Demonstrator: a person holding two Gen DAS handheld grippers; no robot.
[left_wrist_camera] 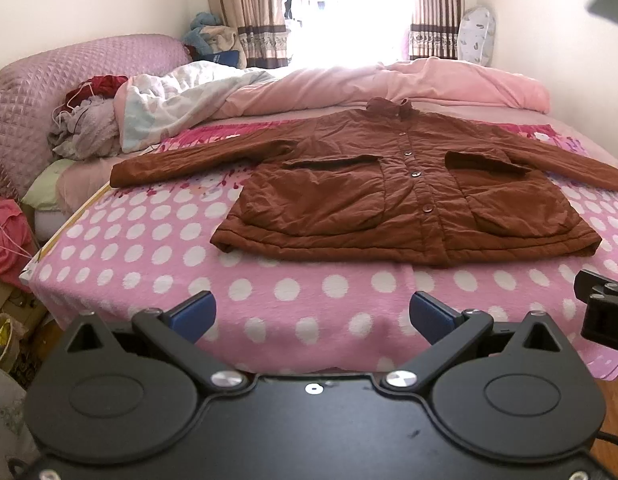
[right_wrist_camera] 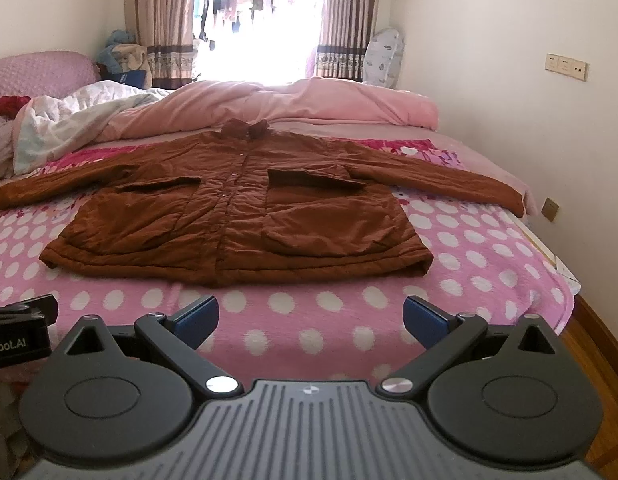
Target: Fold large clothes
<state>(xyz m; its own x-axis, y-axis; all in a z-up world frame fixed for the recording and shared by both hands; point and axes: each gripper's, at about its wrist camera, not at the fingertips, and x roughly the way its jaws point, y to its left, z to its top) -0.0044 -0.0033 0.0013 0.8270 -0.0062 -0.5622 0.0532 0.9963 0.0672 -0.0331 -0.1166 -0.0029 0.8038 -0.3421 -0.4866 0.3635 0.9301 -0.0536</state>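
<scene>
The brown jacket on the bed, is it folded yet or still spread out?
Spread out. The brown jacket lies flat on the dotted blanket, front up, buttoned, both sleeves stretched sideways.

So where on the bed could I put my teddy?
The dotted blanket is bare between the jacket hem and the near edge, and under each sleeve. Behind the collar it is crowded with the pink duvet.

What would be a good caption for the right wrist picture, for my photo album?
Open right tool above a polka-dot blanket, facing a brown jacket spread flat, sleeves out.
</scene>
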